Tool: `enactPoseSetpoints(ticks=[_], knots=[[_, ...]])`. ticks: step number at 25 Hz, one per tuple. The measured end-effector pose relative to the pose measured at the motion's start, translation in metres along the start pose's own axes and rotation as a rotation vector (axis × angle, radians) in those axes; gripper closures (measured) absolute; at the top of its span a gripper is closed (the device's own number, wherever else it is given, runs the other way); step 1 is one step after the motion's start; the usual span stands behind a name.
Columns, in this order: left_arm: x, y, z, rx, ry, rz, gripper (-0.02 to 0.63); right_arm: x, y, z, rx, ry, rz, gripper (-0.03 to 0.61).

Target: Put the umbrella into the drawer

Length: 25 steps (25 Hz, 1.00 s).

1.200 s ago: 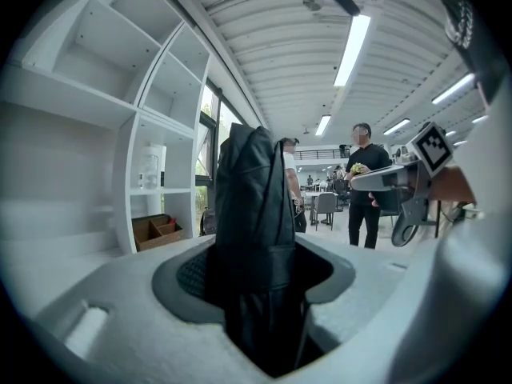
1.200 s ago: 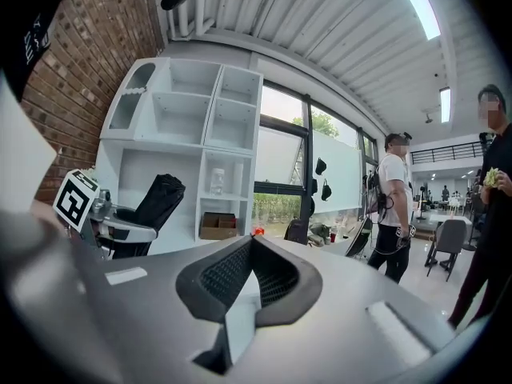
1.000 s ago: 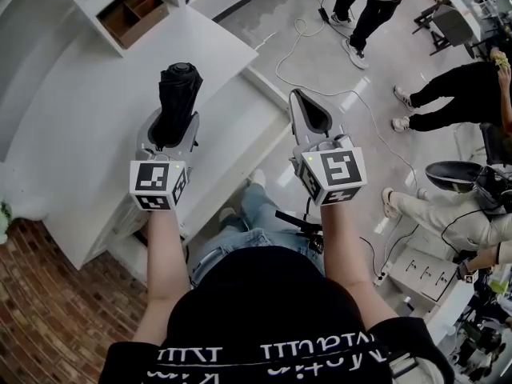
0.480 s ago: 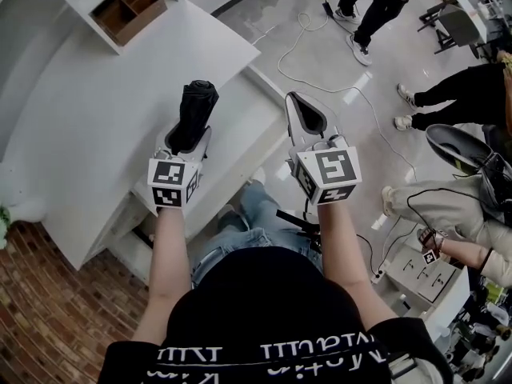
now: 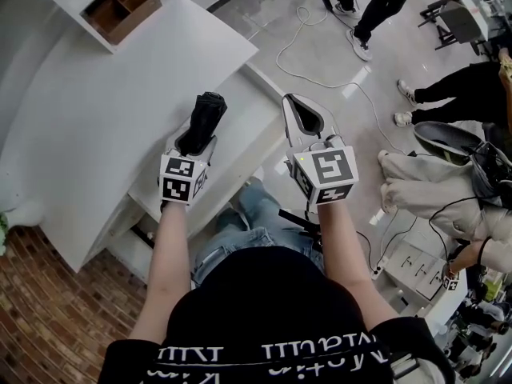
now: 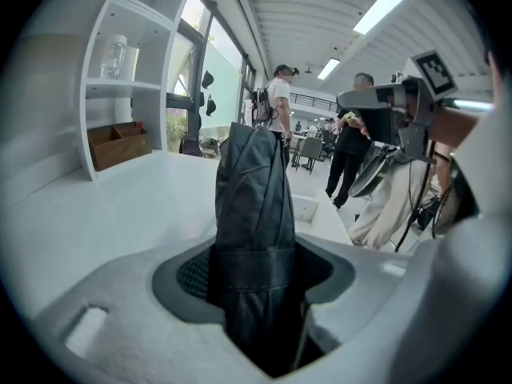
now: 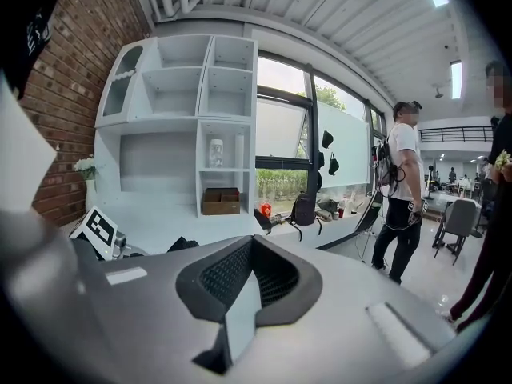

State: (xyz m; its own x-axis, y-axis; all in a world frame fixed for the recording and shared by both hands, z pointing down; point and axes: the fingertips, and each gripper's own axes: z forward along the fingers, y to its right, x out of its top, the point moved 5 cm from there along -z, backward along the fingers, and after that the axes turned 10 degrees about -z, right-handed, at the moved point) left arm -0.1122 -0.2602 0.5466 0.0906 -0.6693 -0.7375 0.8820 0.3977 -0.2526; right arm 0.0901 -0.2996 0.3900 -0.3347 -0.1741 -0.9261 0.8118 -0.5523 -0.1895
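A black folded umbrella [image 5: 206,117] [image 6: 254,206] sticks forward out of my left gripper [image 5: 198,140] [image 6: 254,270], whose jaws are shut on its strapped middle. Its tip points down and away over the white pulled-out drawer [image 5: 248,106] [image 6: 308,208] under the counter's edge. My right gripper [image 5: 290,101] [image 7: 250,250] hovers to the right of the drawer's outer end. Its jaw tips meet, with nothing between them. In the right gripper view the left gripper's marker cube [image 7: 98,229] shows at the left.
A white counter [image 5: 104,110] runs to the left, with a shelf unit holding a wooden box [image 5: 120,10] [image 7: 220,201] at the back. Cables [image 5: 320,54] trail on the floor. Several people [image 5: 448,94] stand and sit at the right. Brick [image 5: 48,310] lies at the lower left.
The left gripper has sunk with the umbrella and tipped it downward, closer to the drawer. The right gripper has come down a little.
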Motion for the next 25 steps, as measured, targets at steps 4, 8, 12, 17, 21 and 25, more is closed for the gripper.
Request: enactPoseSetpoints(ticks=[4, 8, 12, 17, 21, 25], knots=[[-0.015, 0.001, 0.018, -0.019, -0.088, 0.023, 0.371, -0.003, 0.005, 0.004, 0.004, -0.014, -0.005, 0.569], [-0.03, 0.003, 0.033, -0.042, -0.161, 0.041, 0.371, -0.006, 0.007, 0.008, 0.013, -0.028, -0.011, 0.569], [-0.043, 0.003, 0.047, -0.048, -0.225, 0.045, 0.37, -0.01, 0.008, 0.011, 0.024, -0.039, -0.012, 0.569], [-0.058, 0.0, 0.064, -0.045, -0.309, 0.044, 0.368, -0.014, 0.009, 0.015, 0.036, -0.044, -0.006, 0.569], [-0.069, -0.004, 0.077, -0.044, -0.368, 0.06, 0.368, -0.015, 0.01, 0.016, 0.044, -0.046, -0.004, 0.569], [-0.076, -0.005, 0.09, -0.052, -0.401, 0.066, 0.367, -0.018, 0.01, 0.017, 0.054, -0.054, -0.002, 0.569]])
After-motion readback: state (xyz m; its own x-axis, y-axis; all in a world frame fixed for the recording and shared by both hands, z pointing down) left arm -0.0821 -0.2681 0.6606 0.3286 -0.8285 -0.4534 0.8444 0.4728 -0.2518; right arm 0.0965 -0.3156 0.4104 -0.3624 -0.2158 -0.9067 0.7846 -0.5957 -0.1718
